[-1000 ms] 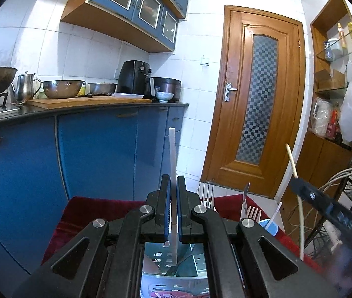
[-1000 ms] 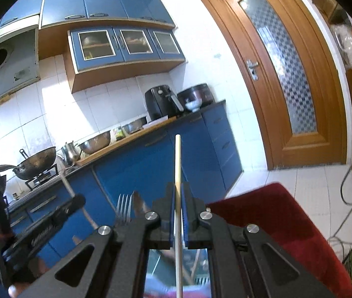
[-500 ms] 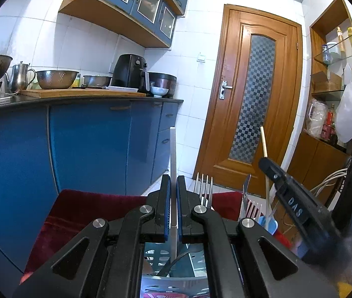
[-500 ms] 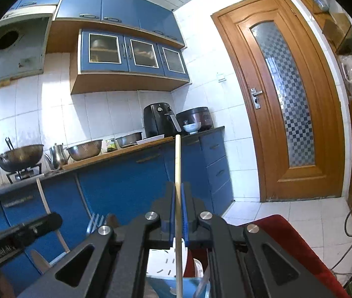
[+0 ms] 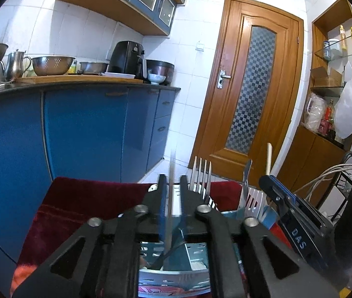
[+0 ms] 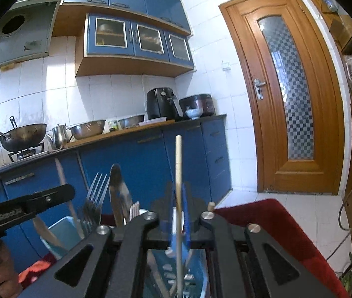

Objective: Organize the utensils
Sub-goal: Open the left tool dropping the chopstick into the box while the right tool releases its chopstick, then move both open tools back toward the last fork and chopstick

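Two slim sticks stand between my tongs. In my left gripper a thin pale chopstick rises upright in the gap; the jaws have just been opening, and they now stand a little apart with daylight on both sides of the stick, so I read it as let go, not pinched. In my right gripper a wooden chopstick runs straight up through the gap. Those jaws have just been opening too, but the blue pads sit so close to the wood that I cannot tell whether they press on it.

Below and just ahead of both tongs sits the blue utensil caddy, on a red cloth. Forks and a knife stand in it beside my left tongs; both sticks dip their lower ends into it.

I judge both sticks light, stiff and smooth, apt to pivot or slide in a loose pinch. I would take hold near the middle, pads flat on the shaft. The forks are heavier and slick; their handles, hidden down in the caddy, are the place to grasp.
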